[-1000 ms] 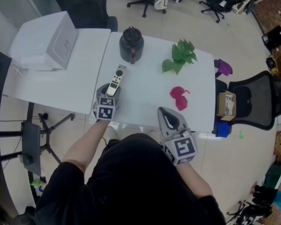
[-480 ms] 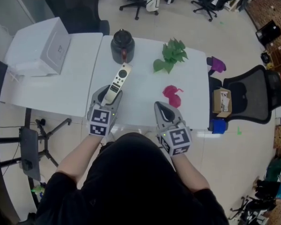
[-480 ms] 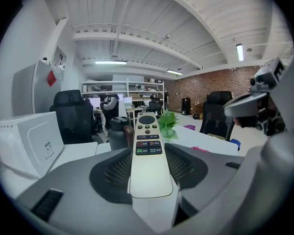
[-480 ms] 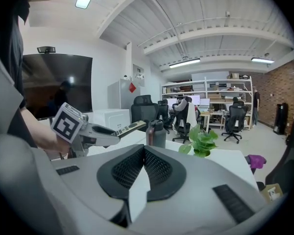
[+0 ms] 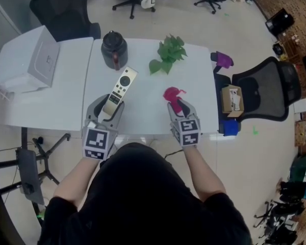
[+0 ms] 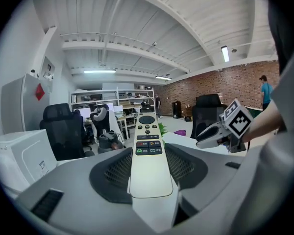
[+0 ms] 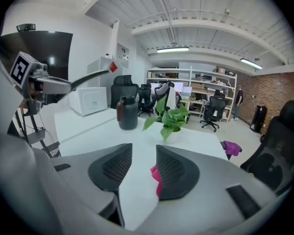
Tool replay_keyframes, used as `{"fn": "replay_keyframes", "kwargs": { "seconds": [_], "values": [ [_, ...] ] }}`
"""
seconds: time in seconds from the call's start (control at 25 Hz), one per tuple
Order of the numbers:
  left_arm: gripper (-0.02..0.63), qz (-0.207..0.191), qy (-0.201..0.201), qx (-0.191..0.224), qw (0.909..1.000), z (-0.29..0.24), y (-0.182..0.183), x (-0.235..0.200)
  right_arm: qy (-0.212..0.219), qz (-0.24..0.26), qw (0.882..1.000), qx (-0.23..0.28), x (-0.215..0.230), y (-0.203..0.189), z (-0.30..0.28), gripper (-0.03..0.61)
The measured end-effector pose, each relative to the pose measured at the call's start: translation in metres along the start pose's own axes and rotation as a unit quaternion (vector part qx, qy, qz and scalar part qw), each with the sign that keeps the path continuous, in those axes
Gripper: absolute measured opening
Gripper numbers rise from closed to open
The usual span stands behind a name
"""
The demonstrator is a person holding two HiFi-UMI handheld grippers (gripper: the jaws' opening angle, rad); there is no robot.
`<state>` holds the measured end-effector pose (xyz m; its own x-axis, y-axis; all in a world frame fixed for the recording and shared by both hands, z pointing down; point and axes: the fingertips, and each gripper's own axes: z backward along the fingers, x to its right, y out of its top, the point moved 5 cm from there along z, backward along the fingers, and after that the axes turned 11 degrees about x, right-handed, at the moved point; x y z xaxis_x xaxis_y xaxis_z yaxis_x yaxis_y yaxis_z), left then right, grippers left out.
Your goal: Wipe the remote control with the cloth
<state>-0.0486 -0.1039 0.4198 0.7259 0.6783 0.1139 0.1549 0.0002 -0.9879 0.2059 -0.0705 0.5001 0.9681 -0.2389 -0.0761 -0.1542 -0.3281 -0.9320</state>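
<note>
The crumpled magenta cloth (image 5: 172, 94) is half hidden behind the right gripper (image 5: 179, 106), whose jaws have just been opening with nothing pressed. At 9 o'clock, the long cream remote control (image 5: 118, 88) is clamped in the jaws of the left gripper (image 5: 107, 107).

The person wears a black short-sleeved top (image 5: 143, 193); the grey plastic left gripper (image 5: 106, 106) and right gripper (image 5: 176, 106) have dark mesh-padded jaws and black-and-white marker cubes (image 5: 96, 143).

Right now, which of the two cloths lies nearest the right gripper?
The pink cloth, just ahead of the right gripper; the purple cloth sits off past the table's end.
</note>
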Motion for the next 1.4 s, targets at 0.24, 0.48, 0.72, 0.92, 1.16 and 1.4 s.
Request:
{"fn": "replay_keyframes", "kwargs": {
  "seconds": [0.24,0.48,0.72,0.92,1.16,1.4],
  "values": [
    [0.21,-0.034,-0.025,0.002,0.9991,-0.001,0.009,0.01,-0.03,-0.003,0.998,-0.057,0.042,-0.048,-0.038,0.231],
    [0.21,-0.052,-0.038,0.002,0.9979,0.0,0.02,0.019,-0.018,-0.009,0.991,-0.135,0.06,-0.09,-0.08,0.281],
    [0.21,-0.059,-0.04,-0.003,0.9974,0.003,0.025,0.024,-0.011,-0.024,0.981,-0.195,0.068,-0.117,-0.101,0.281],
    [0.21,-0.062,-0.037,-0.008,0.9973,0.003,0.024,0.026,0.005,-0.069,0.969,-0.239,0.068,-0.139,-0.109,0.279],
    [0.21,-0.064,-0.034,-0.012,0.9973,0.004,0.022,0.024,-0.001,-0.076,0.969,-0.233,0.068,-0.136,-0.108,0.112],
    [0.21,-0.064,-0.033,-0.011,0.9974,0.0,0.018,0.023,-0.007,-0.068,0.985,-0.157,0.069,-0.105,-0.092,0.094]
  ]
}}
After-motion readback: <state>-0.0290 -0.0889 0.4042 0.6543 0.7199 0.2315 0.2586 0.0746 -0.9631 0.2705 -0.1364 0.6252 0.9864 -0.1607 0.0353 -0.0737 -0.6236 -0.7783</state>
